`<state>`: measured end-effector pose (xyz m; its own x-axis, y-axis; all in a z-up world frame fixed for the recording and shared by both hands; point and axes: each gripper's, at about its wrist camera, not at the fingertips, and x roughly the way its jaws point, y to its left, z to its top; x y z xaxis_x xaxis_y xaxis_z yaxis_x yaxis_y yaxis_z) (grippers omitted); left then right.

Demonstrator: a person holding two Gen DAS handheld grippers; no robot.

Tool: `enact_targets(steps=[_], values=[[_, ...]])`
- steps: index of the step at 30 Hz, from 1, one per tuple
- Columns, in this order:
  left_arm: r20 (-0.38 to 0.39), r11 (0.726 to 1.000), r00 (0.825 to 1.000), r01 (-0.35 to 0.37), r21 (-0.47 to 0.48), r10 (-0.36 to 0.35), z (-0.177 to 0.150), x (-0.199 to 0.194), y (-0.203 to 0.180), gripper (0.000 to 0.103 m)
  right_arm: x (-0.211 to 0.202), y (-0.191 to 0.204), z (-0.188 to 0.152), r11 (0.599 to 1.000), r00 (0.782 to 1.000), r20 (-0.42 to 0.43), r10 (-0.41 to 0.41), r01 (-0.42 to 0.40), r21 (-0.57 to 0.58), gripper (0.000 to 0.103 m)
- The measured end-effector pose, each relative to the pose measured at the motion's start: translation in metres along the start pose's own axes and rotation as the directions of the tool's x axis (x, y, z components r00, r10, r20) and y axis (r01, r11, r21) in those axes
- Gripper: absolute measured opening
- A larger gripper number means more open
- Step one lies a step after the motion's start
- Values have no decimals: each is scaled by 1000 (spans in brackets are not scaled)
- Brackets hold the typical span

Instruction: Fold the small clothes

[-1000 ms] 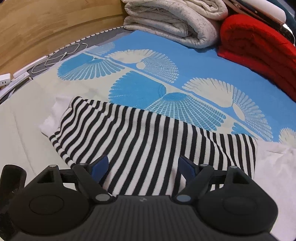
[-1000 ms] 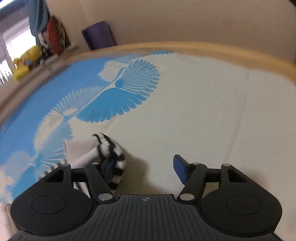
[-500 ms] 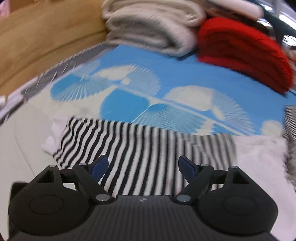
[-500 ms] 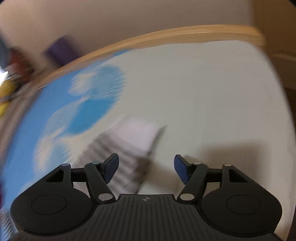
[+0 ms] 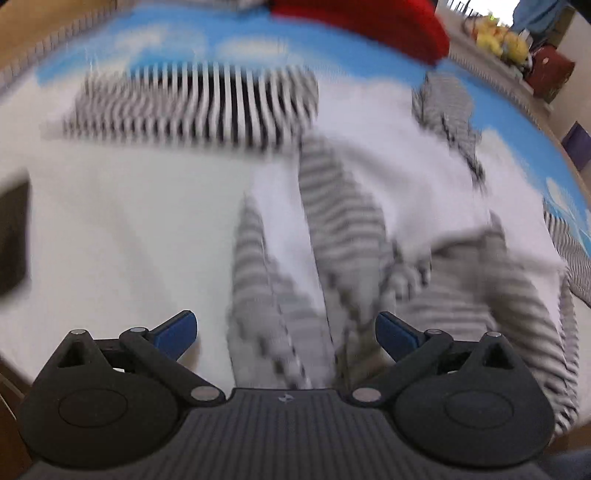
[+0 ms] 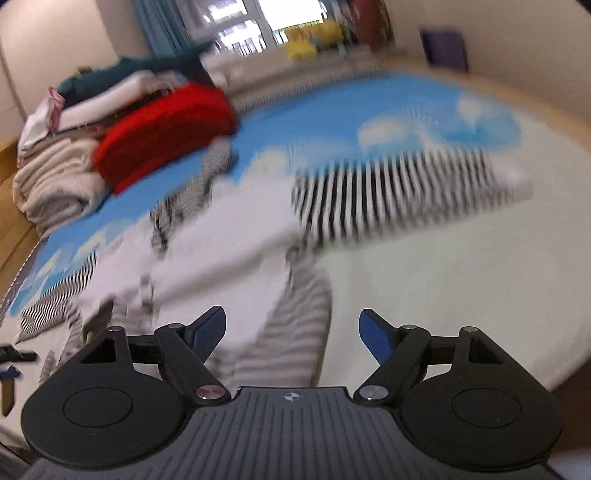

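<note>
As both views are smeared by motion blur, only the coarser facts are set down, nearest first.

Left tongs: spread wide, the jaws having just been opening; nothing is pressed between the blue pads, and crumpled cloth is seen beyond the gap, below it.

Right tongs: also spread wide and just opened further; nothing is clamped, and a striped fold is seen past the gap.

Crumpled garment: a loose, unfolded heap of white cloth with grey-looking stripes, spread on the bed just ahead of both pairs of tongs; the same heap is seen in the right view. Whether it is one piece or several cannot be told.

Folded striped piece: a flat black-and-white rectangle laid on the bed beyond the heap, its near corner touching or overlapping the white cloth; it is shown in the right view as well.

Bed cover: pale near the tongs, blue with white motifs farther off.

Red blanket: folded, at the far side of the bed.

Beige bedding: stacked beside the red blanket.

Window: bright, at the back of the room.
</note>
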<state>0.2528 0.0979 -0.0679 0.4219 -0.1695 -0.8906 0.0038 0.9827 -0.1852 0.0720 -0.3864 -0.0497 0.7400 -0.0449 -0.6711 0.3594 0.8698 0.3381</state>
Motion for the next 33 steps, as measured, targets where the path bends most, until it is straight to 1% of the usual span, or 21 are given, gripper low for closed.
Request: enact_targets(steps=[3,6,8,10,11,12,13,14,15,16,18,20,21,23,25,26,28,29,30,32,33], values=[[-98,991,989,100,-95,-109,-6,17,12,103,17,-18,-26,994,995,-96,1,10,112,80],[-107,973,985,112,-202,-136,-6,28,21,103,29,-23,-40,983,983,-179,36,-3,181,80],[-105,972,985,117,-202,-140,-4,28,14,103,31,-21,-47,973,972,-215,98,-49,224,80],[-138,975,975,153,-159,-176,-6,30,-2,101,37,-14,-55,961,948,-263,179,-112,253,80],[-146,982,974,157,-108,-172,-9,28,-14,93,39,-10,-59,959,939,-279,202,-132,250,81],[-137,989,980,140,-45,-145,-12,23,-24,49,42,-1,-61,967,940,-277,198,-142,209,72],[-130,995,987,100,30,-95,-17,18,-35,19,41,6,-62,980,947,-268,175,-140,143,19],[-126,996,989,86,38,-81,-21,13,-38,19,38,13,-63,987,950,-269,159,-145,74,6],[-118,995,989,97,12,-95,-23,3,-35,17,35,15,-63,987,948,-276,157,-148,55,4],[-98,991,986,136,-13,-137,-26,-13,-29,16,27,14,-60,989,954,-259,150,-140,57,4],[-59,983,981,185,-13,-186,-34,-44,-20,16,-7,8,-47,983,970,-164,180,-173,56,4],[-60,982,981,185,31,-183,-43,-60,-17,16,-42,-4,-35,970,968,-84,236,-229,82,4],[-77,985,983,169,46,-165,-47,-61,-16,16,-54,-8,-31,971,970,-73,234,-228,75,4],[-123,990,989,90,106,-77,-54,-45,-18,28,-56,-8,-32,987,981,-115,157,-154,34,4],[-127,995,992,0,98,12,-58,-26,-16,62,-35,-10,-44,994,972,-210,109,-110,7,9],[-123,995,992,-21,93,32,-58,-21,-15,69,-21,-13,-54,998,963,-262,61,-61,9,15],[-95,997,994,-38,73,45,-55,-27,-12,83,-5,-18,-69,998,942,-330,-54,63,17,55],[-71,997,996,-39,69,44,-53,-34,-10,87,-9,-16,-70,996,943,-323,-78,86,10,56],[-41,997,998,-53,62,55,-51,-41,-10,90,-19,-14,-67,998,959,-276,-69,68,-14,57],[38,993,996,-81,86,78,-52,-62,-14,90,-46,-10,-61,997,987,-149,-56,47,-61,63],[68,990,995,-85,112,78,-59,-72,-22,90,-56,-8,-61,996,993,-96,-64,57,-72,63]])
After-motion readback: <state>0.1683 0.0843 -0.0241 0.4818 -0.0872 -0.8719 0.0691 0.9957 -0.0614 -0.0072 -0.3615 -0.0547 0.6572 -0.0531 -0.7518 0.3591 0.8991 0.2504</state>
